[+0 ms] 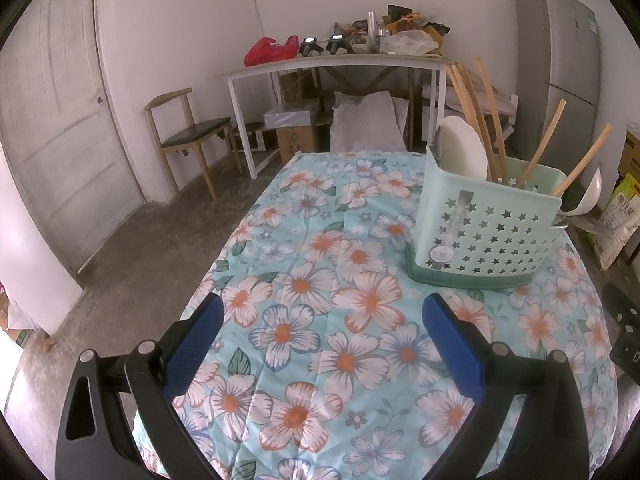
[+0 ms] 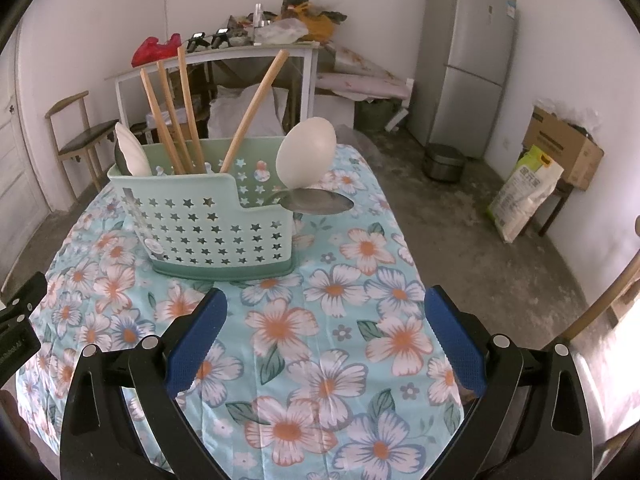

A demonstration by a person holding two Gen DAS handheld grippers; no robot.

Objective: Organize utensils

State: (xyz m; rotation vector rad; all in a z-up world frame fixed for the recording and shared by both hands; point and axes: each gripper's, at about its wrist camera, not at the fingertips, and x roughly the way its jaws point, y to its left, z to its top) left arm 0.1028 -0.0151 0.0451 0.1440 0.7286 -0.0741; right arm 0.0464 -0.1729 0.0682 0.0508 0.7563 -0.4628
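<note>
Both grippers, left point(image 1: 322, 334) and right point(image 2: 326, 330), gape wide and empty while we judge sorting nearly done: next, the steel ladle point(image 2: 316, 202) beside the mint-green star-perforated plastic caddy point(image 2: 208, 228).

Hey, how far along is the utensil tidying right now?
Mostly done, it seems: wooden handles and white spoons stand in the green caddy. Nothing is in hand; the left gripper and right gripper have open, empty jaws. Possibly left: a metal ladle resting beside the caddy on the tablecloth.
</note>
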